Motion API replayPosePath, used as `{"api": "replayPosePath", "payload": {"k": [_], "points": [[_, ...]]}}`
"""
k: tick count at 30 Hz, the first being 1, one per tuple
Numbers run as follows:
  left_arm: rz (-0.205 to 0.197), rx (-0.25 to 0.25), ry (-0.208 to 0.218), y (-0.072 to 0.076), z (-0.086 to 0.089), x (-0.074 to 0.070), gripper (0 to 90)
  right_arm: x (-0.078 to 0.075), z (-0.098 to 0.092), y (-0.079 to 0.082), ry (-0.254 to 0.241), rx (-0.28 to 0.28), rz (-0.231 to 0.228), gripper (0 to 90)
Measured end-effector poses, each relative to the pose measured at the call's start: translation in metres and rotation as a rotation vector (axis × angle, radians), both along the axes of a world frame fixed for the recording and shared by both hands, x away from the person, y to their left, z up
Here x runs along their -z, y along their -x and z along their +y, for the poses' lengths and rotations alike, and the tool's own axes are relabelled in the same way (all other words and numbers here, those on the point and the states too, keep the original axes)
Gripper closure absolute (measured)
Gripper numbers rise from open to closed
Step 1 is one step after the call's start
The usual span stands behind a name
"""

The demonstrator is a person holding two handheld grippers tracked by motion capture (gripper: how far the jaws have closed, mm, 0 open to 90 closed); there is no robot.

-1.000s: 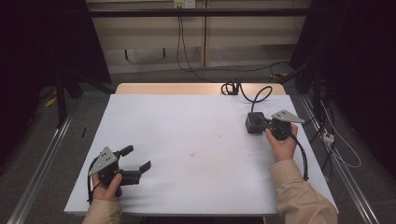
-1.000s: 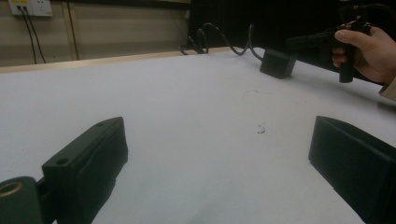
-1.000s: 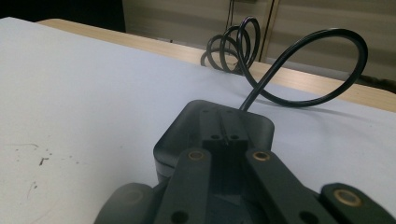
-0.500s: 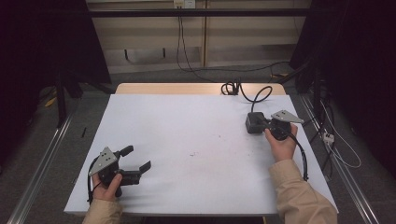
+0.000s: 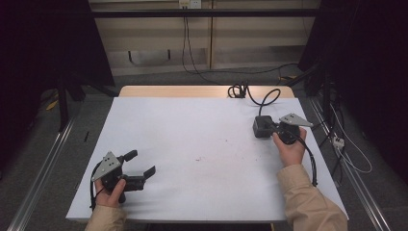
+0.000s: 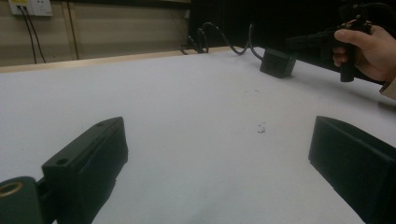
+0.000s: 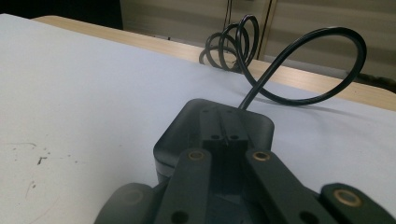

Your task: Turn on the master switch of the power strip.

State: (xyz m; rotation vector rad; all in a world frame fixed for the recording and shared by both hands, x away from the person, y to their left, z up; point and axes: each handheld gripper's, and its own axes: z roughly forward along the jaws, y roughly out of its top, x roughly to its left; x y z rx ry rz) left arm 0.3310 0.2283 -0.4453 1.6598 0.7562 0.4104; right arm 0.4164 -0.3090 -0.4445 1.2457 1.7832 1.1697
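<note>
- Nothing has changed across the last second: both hands and both grippers sit where they were, and the black adapter has not shifted
- The right gripper, at the right of the high view, has its 2 jaws fully closed against each other; in the right gripper view their tips lie over the top of the adapter, touching or just above it, I cannot tell which, and nothing is pinched between them
- The left gripper, lower left of the high view, rests on the white table with its jaws wide apart and empty
- The adapter's cable loops to the table's far edge
- Judgement: this is a pause, with the adapter not yet grasped or moved; the closed jaws would need to open to take it
</note>
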Motion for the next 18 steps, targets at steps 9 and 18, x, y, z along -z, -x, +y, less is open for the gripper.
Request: {"api": "replayPosePath", "payload": {"k": [9,18], "points": [[-0.001,0.001,0.000,0.0000,0.0000,-0.0002,4.2,-0.0004,0.0001,-0.0001,-0.008,0.005,0.008,90.0],[-0.002,0.001,0.003,0.0005,-0.0002,-0.0008,4.2,-0.0011,0.0018,0.0000,0.006,0.011,0.011,90.0]]}}
